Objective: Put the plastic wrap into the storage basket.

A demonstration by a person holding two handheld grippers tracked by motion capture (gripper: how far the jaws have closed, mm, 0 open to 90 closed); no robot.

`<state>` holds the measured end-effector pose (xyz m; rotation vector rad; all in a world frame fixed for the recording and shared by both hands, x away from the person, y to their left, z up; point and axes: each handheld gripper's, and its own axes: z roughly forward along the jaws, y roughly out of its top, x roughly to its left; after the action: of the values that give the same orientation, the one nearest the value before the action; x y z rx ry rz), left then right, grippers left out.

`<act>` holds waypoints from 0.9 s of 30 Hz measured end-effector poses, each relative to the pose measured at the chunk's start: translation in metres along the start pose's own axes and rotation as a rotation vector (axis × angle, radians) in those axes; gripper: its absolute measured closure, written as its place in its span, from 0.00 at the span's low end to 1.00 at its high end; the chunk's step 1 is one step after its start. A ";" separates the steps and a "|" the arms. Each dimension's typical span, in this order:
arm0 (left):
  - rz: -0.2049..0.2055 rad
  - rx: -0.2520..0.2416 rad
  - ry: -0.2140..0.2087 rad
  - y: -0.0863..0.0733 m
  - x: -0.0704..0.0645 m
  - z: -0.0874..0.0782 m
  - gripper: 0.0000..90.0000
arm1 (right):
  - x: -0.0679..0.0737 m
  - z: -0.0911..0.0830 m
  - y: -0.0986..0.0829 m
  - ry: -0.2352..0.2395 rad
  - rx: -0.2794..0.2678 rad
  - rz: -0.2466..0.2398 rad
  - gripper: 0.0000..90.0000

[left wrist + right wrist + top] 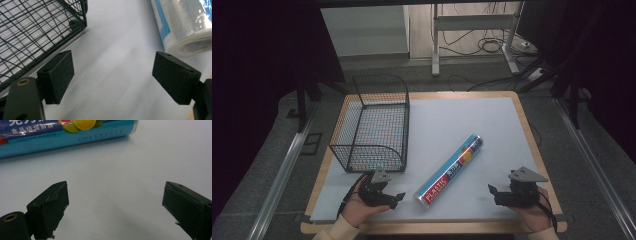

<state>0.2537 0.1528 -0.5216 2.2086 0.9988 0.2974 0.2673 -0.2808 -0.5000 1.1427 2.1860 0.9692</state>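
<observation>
A black wire basket (371,127) stood on the left half of the worktop (492,120), on the pale grey mat that covered most of the wooden top. Its taller end faced away from the person and its lower, curved end came toward them. In the left gripper view a corner of the basket (37,32) sat at the upper left, just beyond the near jaw.

Just in front of the basket's near end, the left gripper (393,199) rested in the person's left hand (357,207) at the front edge of the worktop, pointing to the right. Its jaws were released, spread wide with bare mat between them, as the left gripper (112,75) showed in its own view.

Near the middle lay a roll of plastic wrap (451,171), slanted from the near left to the far right, with red lettering at its near end and blue and a fruit print farther along. Its near end (185,27) lay close beyond the left gripper's right jaw, not touching it. From the right gripper view the roll (65,132) lay across the top, apart from the jaws.

At the right front corner, the right gripper (493,192) sat in the right hand (534,212), pointing left toward the roll. The right gripper (115,207) likewise had its jaws released, parted wide over empty mat, grasping nothing.
</observation>
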 end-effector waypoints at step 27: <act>-0.053 -0.049 -0.012 0.022 -0.010 -0.029 0.20 | -0.003 0.000 -0.003 0.029 -0.006 0.003 0.11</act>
<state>0.2461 0.1490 -0.4851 2.1340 1.0310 0.2819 0.2678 -0.2848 -0.5022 1.1365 2.2032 0.9997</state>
